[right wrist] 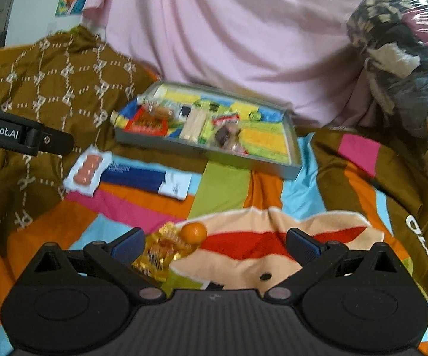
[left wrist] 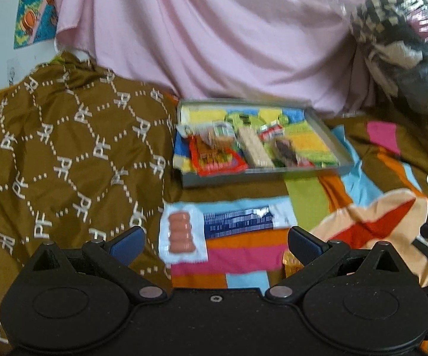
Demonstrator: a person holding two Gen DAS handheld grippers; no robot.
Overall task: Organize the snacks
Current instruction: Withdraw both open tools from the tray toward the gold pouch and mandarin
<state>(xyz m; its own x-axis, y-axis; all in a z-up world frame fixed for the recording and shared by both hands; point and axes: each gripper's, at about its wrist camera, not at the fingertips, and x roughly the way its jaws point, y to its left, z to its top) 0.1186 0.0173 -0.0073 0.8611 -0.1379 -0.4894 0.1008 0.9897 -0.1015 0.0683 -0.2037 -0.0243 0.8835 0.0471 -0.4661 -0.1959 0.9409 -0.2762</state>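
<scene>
Our left claw [left wrist: 215, 238] hangs spread wide and empty over the colourful bedspread [left wrist: 243, 255], the sausage pack [left wrist: 182, 235] at eleven o'clock of its gap. Our right claw [right wrist: 215, 241] is spread too, the gold candy wrapper [right wrist: 162, 252] just inside its left finger. The snack tray [right wrist: 291, 136] lies toward twelve o'clock.

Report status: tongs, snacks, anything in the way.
Left tongs open, right tongs open, both empty. Sausage pack and gold candy outside the tray. Nothing blocking.
</scene>
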